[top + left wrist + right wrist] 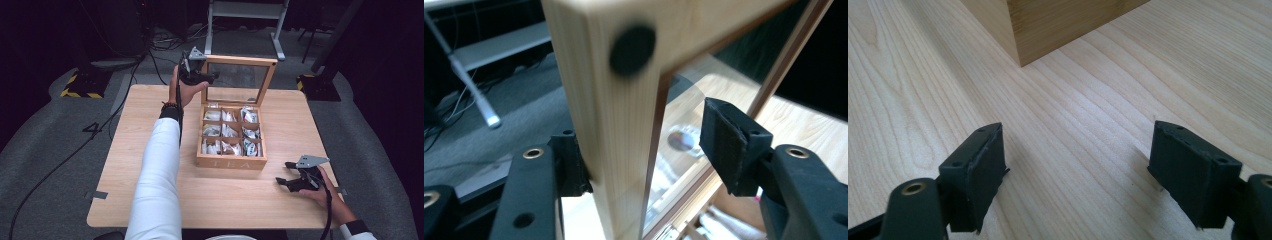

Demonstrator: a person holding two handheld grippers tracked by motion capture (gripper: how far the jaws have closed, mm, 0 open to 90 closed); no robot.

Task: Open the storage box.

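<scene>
A wooden tea box [231, 161] stands mid-table, its compartments holding several white tea bags [227, 131]. Its glass-paned lid [240, 61] stands upright at the back. My left gripper [212, 76] is at the lid's top left corner. In the left gripper view the lid's wooden frame [619, 125] sits between the jaws of the left gripper [651, 155]: the left pad touches the wood, the right pad [729, 145] stands apart from it. My right gripper [283, 172] rests open on the table at the front right. The right gripper [1078, 170] holds nothing, with the box's corner [1058, 25] ahead of it.
The light wooden table [225, 200] has bare surface left and in front of the box. A white sleeve [157, 170] reaches across its left half. On the grey floor beyond lie cables [165, 42], a metal frame [245, 10] and yellow-striped stand bases [80, 85].
</scene>
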